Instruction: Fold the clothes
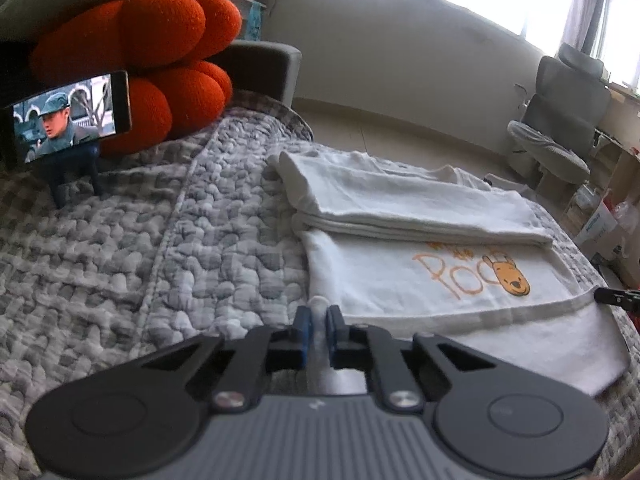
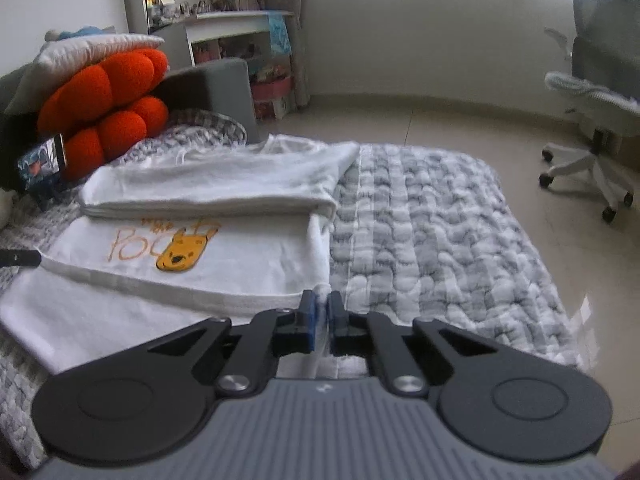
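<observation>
Both the left tongs [image 1: 318, 318] and right tongs [image 2: 323, 304] pinch the white shirt's [image 1: 400, 280] near hem, bed [image 1: 160, 260] beneath.

Low, opposite corners, shared shirt [image 1: 400, 280]

Left gripper [image 1: 317, 312] pinched closed, right gripper [image 2: 321, 300] seemingly likewise

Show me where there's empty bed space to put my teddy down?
Bare quilt lies between the white Pooh T-shirt and the bed's floor-side edge. More lies between the shirt and the phone. It's crowded by the orange cushion.
</observation>
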{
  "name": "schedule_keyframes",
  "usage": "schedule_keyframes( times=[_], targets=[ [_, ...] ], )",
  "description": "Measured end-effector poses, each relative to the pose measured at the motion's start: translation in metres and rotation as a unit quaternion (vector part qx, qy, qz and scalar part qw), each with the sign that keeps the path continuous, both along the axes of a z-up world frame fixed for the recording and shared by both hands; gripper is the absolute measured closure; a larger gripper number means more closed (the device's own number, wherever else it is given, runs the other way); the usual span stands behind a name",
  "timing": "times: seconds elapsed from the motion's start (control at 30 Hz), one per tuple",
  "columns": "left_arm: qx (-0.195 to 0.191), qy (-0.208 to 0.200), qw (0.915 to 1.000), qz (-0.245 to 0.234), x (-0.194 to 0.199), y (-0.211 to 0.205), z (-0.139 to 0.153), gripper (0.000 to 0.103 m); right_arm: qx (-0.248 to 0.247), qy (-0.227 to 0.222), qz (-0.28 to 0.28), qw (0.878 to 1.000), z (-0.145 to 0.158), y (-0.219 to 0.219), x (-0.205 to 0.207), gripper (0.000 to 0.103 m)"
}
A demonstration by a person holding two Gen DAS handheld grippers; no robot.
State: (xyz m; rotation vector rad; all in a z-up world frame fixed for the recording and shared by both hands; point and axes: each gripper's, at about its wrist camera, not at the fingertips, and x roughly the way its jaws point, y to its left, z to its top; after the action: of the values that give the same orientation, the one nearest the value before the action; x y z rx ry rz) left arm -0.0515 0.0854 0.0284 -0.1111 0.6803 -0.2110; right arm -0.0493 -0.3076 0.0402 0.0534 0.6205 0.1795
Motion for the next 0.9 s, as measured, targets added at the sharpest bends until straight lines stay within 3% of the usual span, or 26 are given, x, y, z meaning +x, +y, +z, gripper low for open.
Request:
schedule_keyframes(
  times=[0.2,0.4,0.9],
  targets=[
    [-0.001,-0.015,0.9999,0.008,-0.002,-0.002,0.003,0.095,-0.004,-0.019,-0.01,1.0,0.001,0.004,0.0,0.097],
    [0.012,-0.01,0.9998,0.014,0.001,-0.006,-0.005,0.095,-0.017,0.005,-0.023,1.0,-0.011,0.006,0.005,0.097],
    [0.045,-0.044,0.998,0.009,-0.009,-0.011,-0.002,0.094,-0.025,-0.015,-0.037,0.999,-0.007,0.011,-0.001,0.097]
  ],
)
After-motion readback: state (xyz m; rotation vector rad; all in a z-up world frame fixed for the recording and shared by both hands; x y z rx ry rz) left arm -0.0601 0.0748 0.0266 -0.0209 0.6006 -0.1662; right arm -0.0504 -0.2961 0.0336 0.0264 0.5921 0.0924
